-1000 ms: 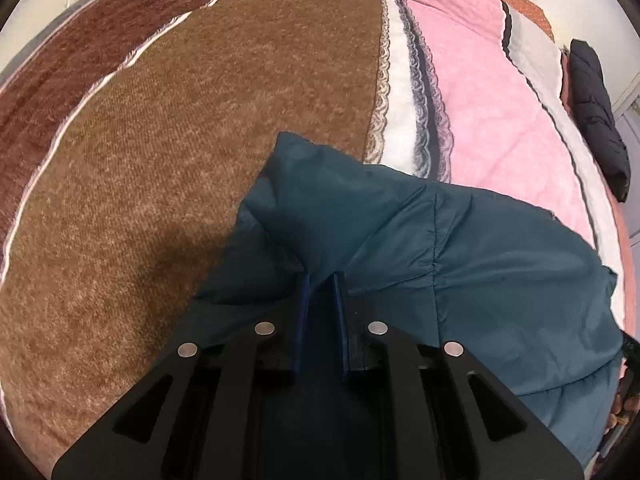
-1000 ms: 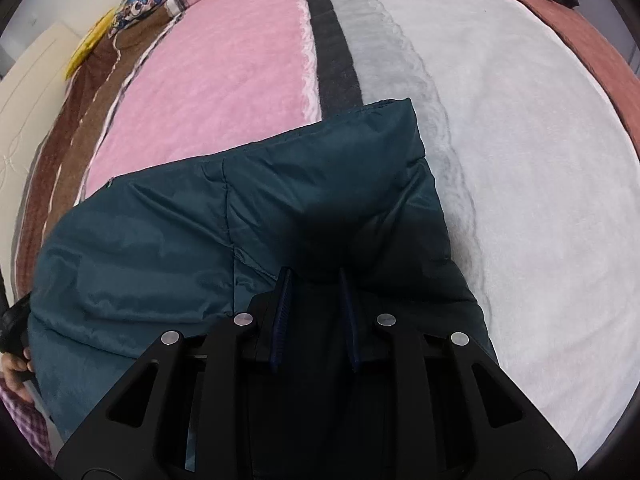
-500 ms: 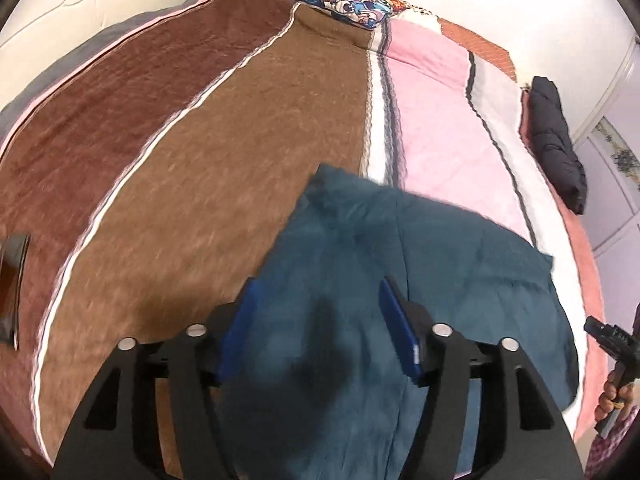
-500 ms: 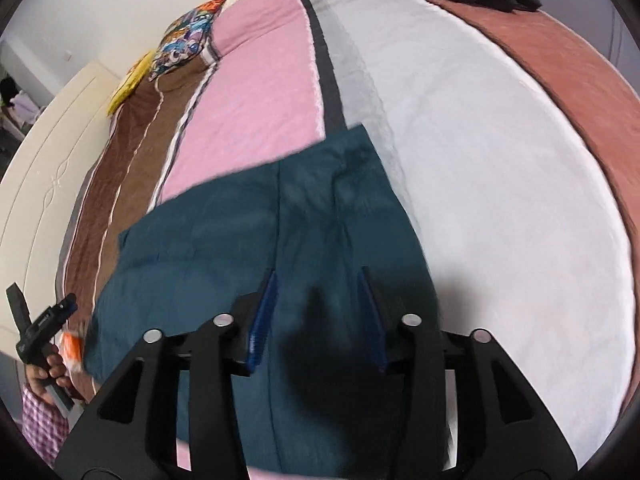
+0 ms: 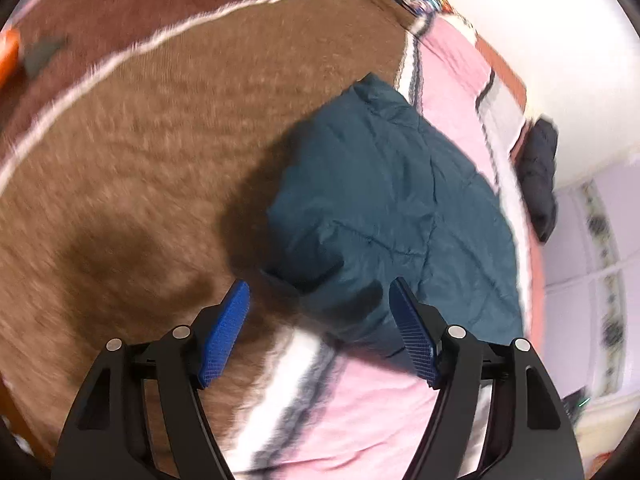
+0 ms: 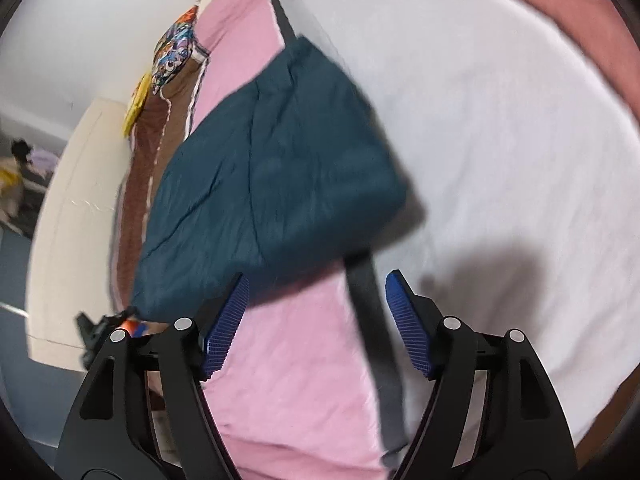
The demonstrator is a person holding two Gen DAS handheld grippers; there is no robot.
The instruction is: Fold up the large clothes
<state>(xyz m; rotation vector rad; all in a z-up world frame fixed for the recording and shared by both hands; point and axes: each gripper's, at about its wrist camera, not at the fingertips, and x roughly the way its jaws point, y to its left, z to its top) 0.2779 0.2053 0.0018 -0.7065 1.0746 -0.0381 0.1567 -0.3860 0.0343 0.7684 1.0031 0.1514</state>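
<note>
My left jaws [image 5: 320,336]: just opened wide, empty.
My right jaws [image 6: 318,328]: just opened wide, empty.
Folded teal quilted jacket [image 5: 384,200]: lying just beyond both jaws, touching neither.
Bed with striped brown, pink and white blanket [image 6: 500,140]: under the jacket.

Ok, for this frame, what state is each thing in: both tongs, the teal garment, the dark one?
left tongs: open, jaws just widened, nothing held
right tongs: open, jaws just widened, nothing held
teal jacket: folded into a compact block, lying free on the bedspread
dark garment: bundled at the bed's far edge
</note>
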